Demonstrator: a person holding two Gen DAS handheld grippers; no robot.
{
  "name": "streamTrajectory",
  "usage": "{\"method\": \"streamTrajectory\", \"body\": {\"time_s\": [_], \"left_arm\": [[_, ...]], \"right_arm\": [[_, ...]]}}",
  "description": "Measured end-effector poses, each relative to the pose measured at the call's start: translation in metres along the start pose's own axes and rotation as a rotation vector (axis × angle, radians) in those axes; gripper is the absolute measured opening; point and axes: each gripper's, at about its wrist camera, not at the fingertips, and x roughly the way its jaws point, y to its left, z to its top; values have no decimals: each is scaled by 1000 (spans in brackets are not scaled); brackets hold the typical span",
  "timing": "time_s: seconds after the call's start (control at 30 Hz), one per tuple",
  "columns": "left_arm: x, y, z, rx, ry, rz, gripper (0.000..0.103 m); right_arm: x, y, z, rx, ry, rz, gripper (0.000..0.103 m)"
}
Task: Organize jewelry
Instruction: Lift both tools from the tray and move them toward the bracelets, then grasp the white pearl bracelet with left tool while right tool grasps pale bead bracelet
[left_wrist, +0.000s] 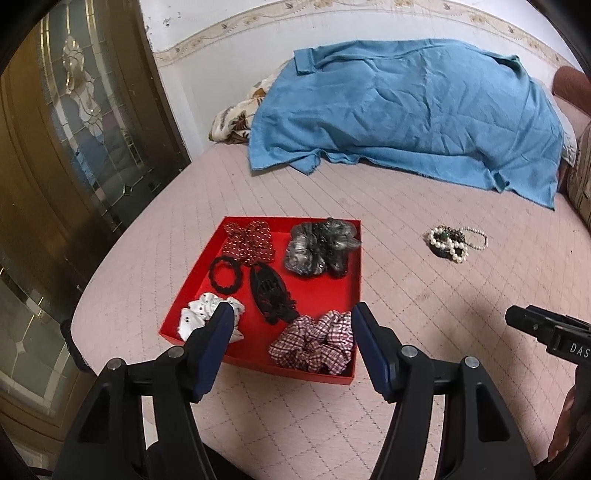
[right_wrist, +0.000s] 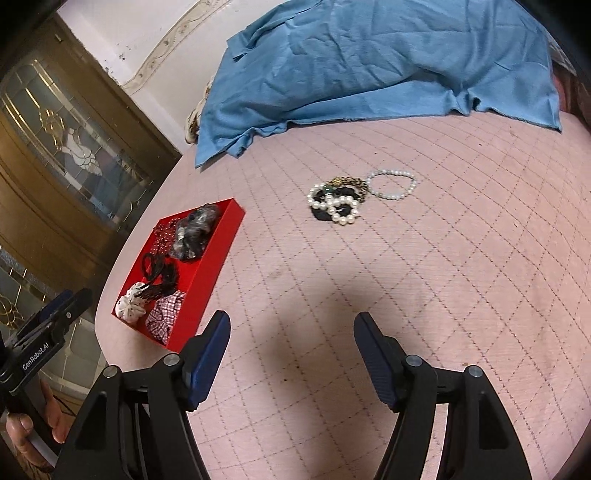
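Right of red box (left_wrist: 334, 374), bead pile (right_wrist: 341, 201) awaits; your right gripper (right_wrist: 291, 334), left gripper (left_wrist: 293, 325) spread, empty, ready.

The bed cover (right_wrist: 406, 295) is matt pink quilted cloth, stitched in diamonds. The red box (left_wrist: 325, 291) looks like smooth matt card. In it lie soft cloth scrunchies (left_wrist: 314, 343) and a glossy black plastic hair clip (left_wrist: 269, 291). The pearl beads (right_wrist: 340, 206) shine smooth. The blue cloth (left_wrist: 406, 110) is creased and dull. The door (left_wrist: 55, 166) is varnished wood with patterned glass.
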Motion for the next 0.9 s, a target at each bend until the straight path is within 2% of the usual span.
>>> {"method": "streamTrajectory", "body": {"time_s": [0.2,0.47,0.57,0.77,0.9], "left_arm": [[15,-18,4,14,40,-49,65],[58,-68,24,54,87,-152,65],[79,-88,37,63,89,-206,65],[132,-121,64,44,143,-350,65],[170,-134,80,-13,192,-423,57]], "right_arm": [[3,-26,5,33,4,-24,74],[9,-67,22,79,1,-71,74],[16,-79,31,78,4,-90,74],[38,-95,55,71,6,-112,74],[57,-97,77,33,-2,-123,74]]}}
